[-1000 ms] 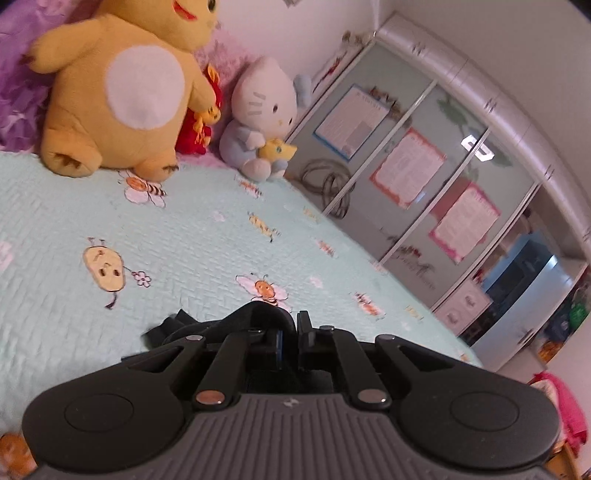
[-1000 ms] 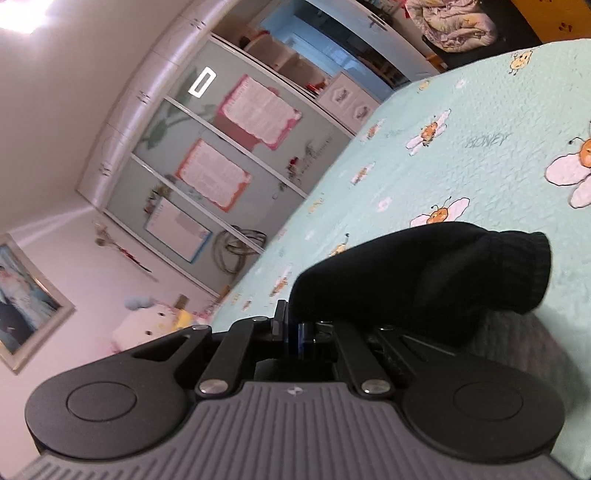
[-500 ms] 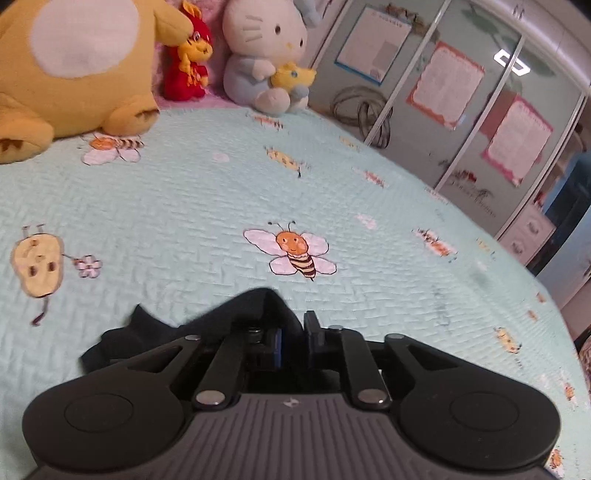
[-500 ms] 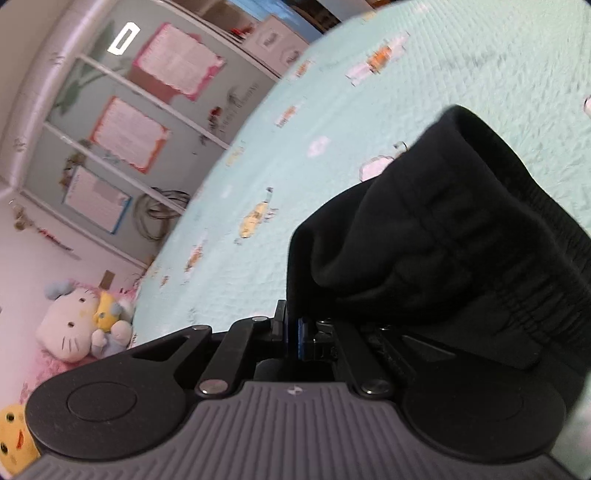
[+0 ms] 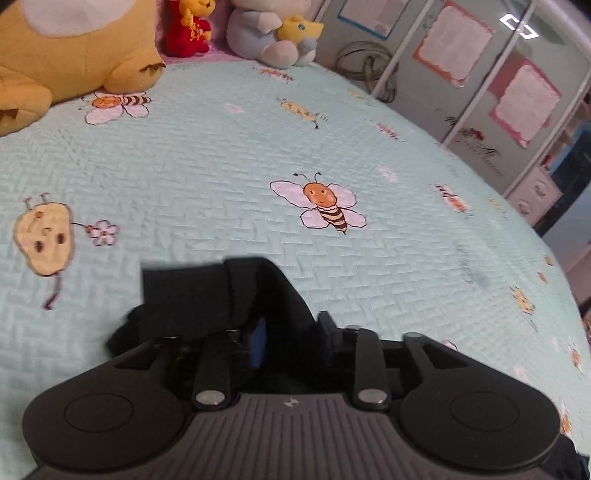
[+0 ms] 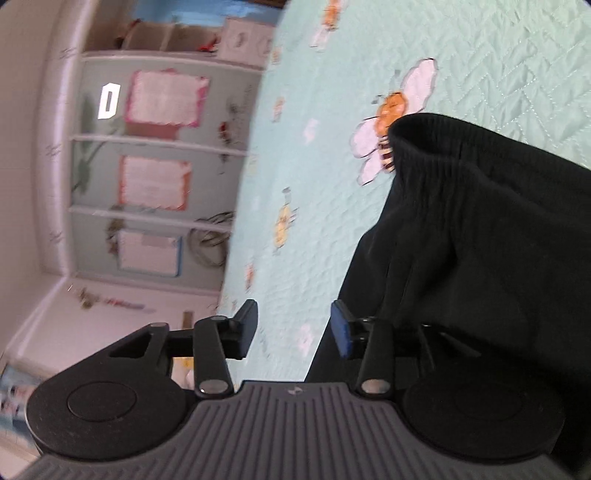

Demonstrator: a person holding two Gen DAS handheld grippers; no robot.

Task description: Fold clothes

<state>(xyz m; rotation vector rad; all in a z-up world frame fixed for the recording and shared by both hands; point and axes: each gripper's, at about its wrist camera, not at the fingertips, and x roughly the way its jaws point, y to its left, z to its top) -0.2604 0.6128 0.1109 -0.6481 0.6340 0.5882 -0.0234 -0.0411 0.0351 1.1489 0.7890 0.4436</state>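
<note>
Left wrist view — our left gripper stands parted around black garment; our right gripper gapes, holding nothing.

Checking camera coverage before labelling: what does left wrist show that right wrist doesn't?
Left wrist only: the yellow plush, the red plush and the grey plush at the far edge of the bed, and the left gripper, open, with black cloth between its jaws.

Right wrist only: the ribbed cuff of the black garment, and the right gripper, open with nothing between its jaws; the garment lies beside it.

Both: the bee-print bedspread, the black garment and the wardrobe doors with pink-framed posters.
</note>
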